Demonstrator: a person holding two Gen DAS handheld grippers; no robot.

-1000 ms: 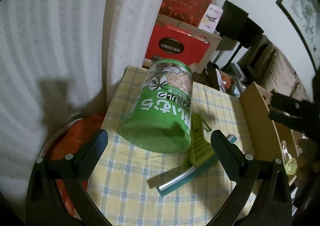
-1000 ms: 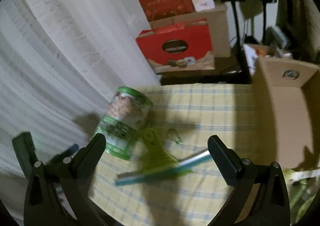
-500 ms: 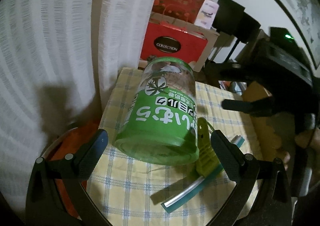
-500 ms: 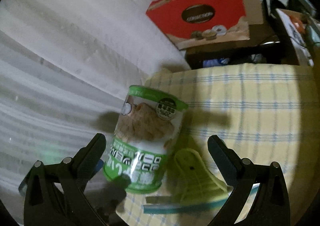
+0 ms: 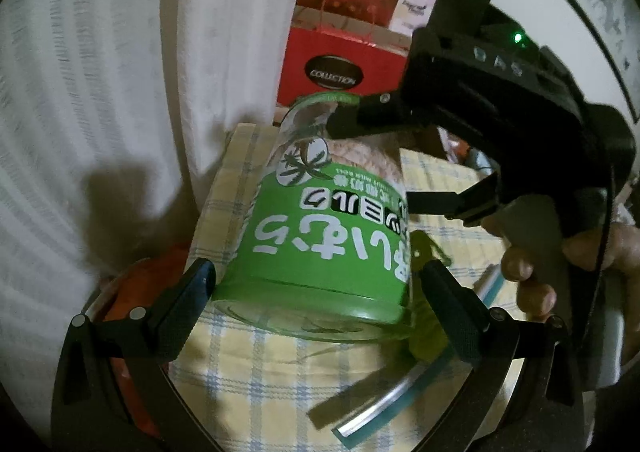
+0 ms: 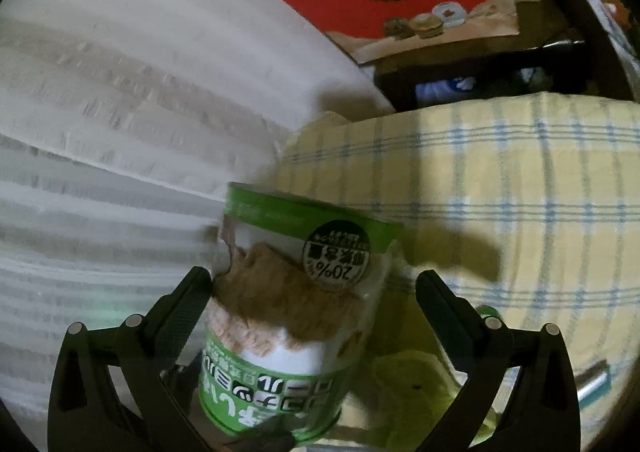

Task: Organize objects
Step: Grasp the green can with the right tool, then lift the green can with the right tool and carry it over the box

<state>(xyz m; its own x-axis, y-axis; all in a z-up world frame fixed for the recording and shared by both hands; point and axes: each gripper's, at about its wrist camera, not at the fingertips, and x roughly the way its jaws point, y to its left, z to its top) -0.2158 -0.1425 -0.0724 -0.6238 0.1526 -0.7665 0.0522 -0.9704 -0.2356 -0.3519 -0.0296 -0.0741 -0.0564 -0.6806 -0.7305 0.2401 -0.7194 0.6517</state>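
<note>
Left wrist view: the left gripper [image 5: 318,292] has its fingers [image 5: 188,304] spread wide on both sides of the green-labelled clear plastic snack jar [image 5: 332,220]. The jar stands upside down on the yellow checked tabletop [image 5: 256,372]. To the right, the right gripper [image 6: 312,316] also reaches around the jar with fingers spread. A hand [image 5: 560,264] holds it.

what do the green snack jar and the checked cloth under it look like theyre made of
Green snack jar: seemingly clear glossy plastic, since the contents show through above a printed green label.
Checked cloth: woven fabric, matte, yellow with blue lines, draping softly over the edge.
</note>
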